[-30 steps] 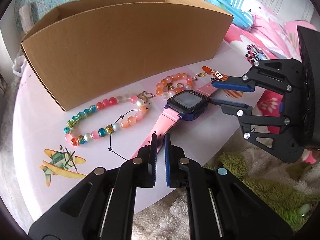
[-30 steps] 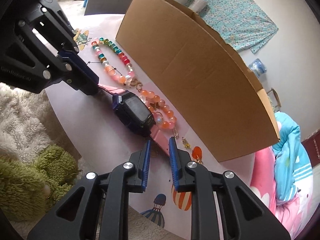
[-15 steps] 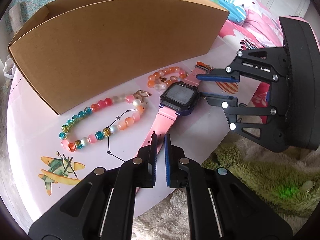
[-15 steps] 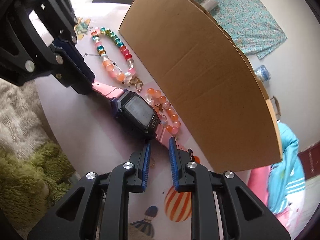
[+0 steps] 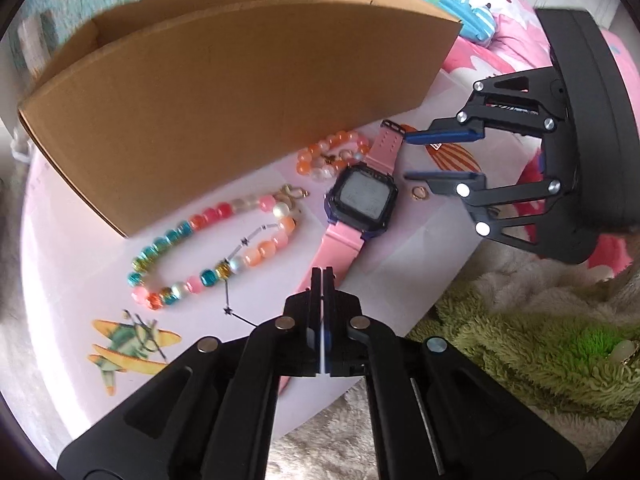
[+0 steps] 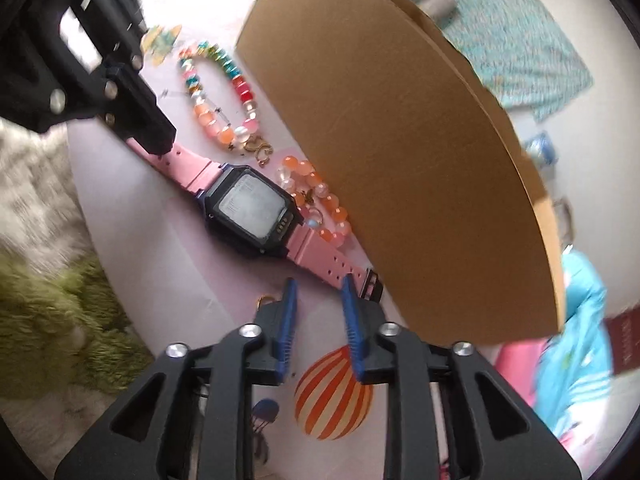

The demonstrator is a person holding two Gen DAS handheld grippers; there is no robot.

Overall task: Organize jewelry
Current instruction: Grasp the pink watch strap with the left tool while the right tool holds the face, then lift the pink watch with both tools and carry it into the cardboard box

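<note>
Left claw (image 5: 322,276) closed on the pink strap of the digital watch (image 5: 362,197); right claw (image 6: 318,292) opening, pads apart, buckle end just ahead; worktop (image 5: 64,280) beneath.

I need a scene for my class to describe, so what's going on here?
A person with a gripper in each hand is sorting jewelry on a small table. The left gripper is shut on one end of the pink watch; the right gripper, jaws opening, sits at the strap's other end without gripping it. Two bead bracelets and a cardboard box lie beside the watch.
</note>
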